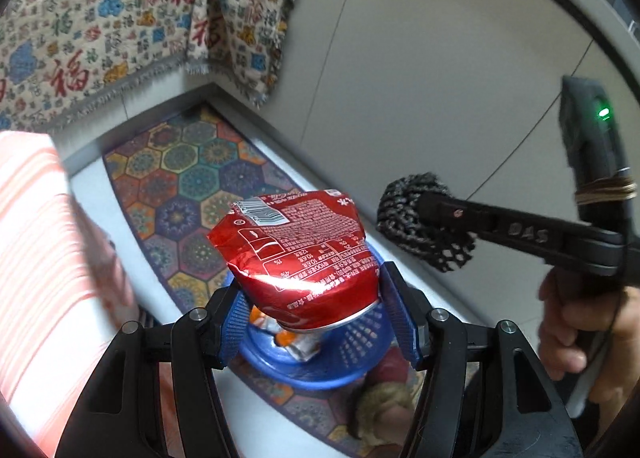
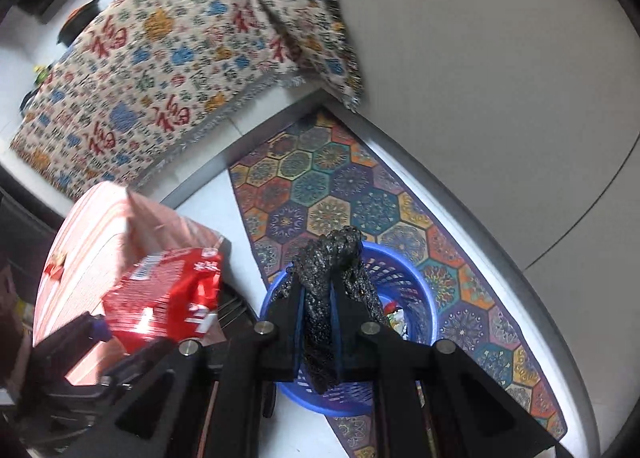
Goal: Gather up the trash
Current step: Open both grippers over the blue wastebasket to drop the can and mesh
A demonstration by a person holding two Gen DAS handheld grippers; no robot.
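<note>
Two grippers hang side by side above a blue perforated basket (image 2: 404, 278): the left gripper (image 1: 316, 310), angled downward, is clamped on a crumpled red snack bag (image 1: 296, 254), while the right gripper (image 2: 318, 322), its handle in a bare hand (image 1: 576, 326), is pinched tight on a black mesh wad (image 2: 324, 298). Below, the basket stands on a hexagon-patterned mat (image 2: 336, 189) over pale floor (image 2: 500, 77), with a fringed patterned cloth (image 2: 160, 69) draped behind and some scraps already inside the basket.

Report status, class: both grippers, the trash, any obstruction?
Left gripper shut on red wrapper. Right gripper shut on black mesh. Both above blue basket. No obstruction visible.
</note>
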